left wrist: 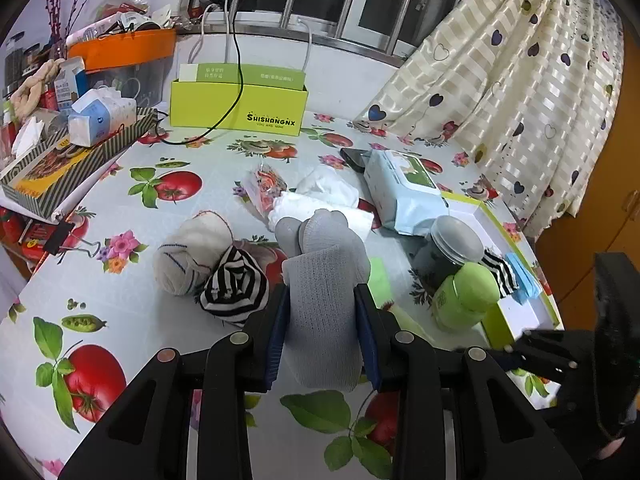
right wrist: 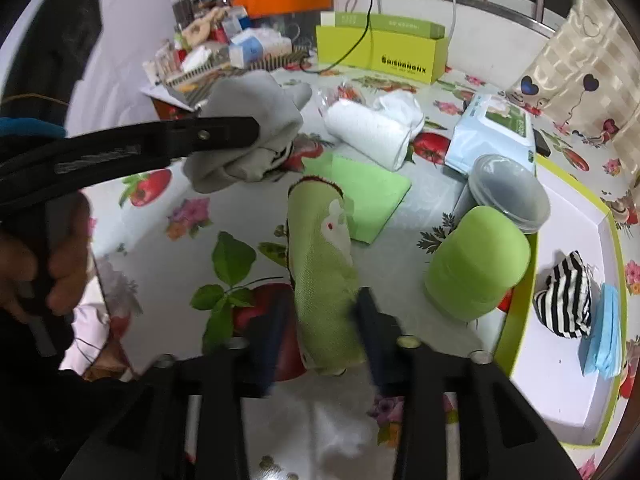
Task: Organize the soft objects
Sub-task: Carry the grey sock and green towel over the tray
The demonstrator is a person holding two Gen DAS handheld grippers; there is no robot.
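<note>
Both views are evenly and brightly lit by soft, diffuse light; shadows on the table (left wrist: 132, 296) are faint. No strong glare. Fisheye distortion bends straight lines near the dark vignetted corners. The left wrist view is sharp. The right wrist view shows motion blur, strongest on the right tool (right wrist: 320, 316) fingers.
</note>
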